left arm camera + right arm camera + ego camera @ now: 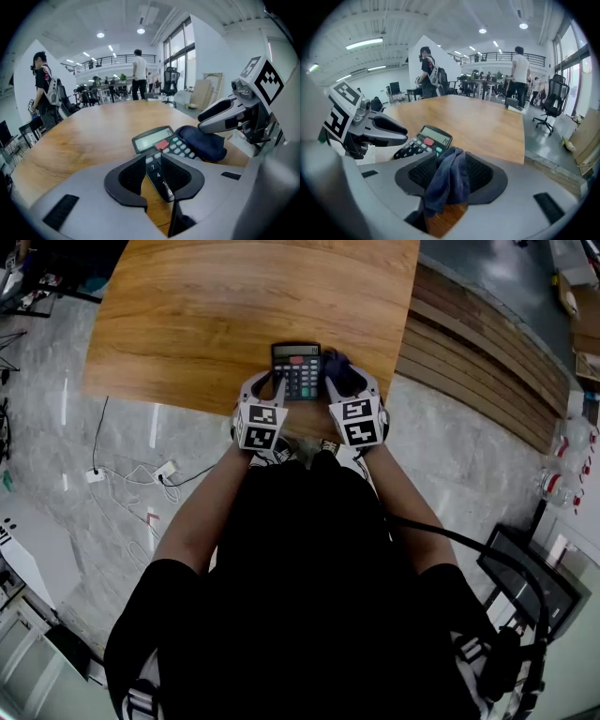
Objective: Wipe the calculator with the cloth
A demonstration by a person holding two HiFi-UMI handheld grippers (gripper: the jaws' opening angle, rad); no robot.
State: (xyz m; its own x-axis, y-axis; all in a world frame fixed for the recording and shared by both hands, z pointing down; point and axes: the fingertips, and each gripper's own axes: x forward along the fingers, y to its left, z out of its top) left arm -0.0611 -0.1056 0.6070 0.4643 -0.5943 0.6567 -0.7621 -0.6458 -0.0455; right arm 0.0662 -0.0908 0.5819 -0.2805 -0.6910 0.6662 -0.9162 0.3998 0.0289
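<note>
A dark calculator [296, 369] lies flat near the front edge of the wooden table [206, 315], display away from me. A dark blue cloth [339, 369] sits bunched against its right side. My left gripper [269, 388] is at the calculator's near left corner. In the left gripper view that corner [157, 171] lies between the jaws of the left gripper [153, 159], with bare wood showing beside the left pad [129, 176]. My right gripper [343, 386] stands over the cloth. Its jaws are set wide, and the cloth [447, 180] stands loosely bunched between them.
The table's front edge runs just under both grippers. Cables and a power strip [131, 474] lie on the floor to the left, and stacked wooden boards [478, 362] to the right. People [138, 75] and an office chair [551, 101] stand far beyond the table.
</note>
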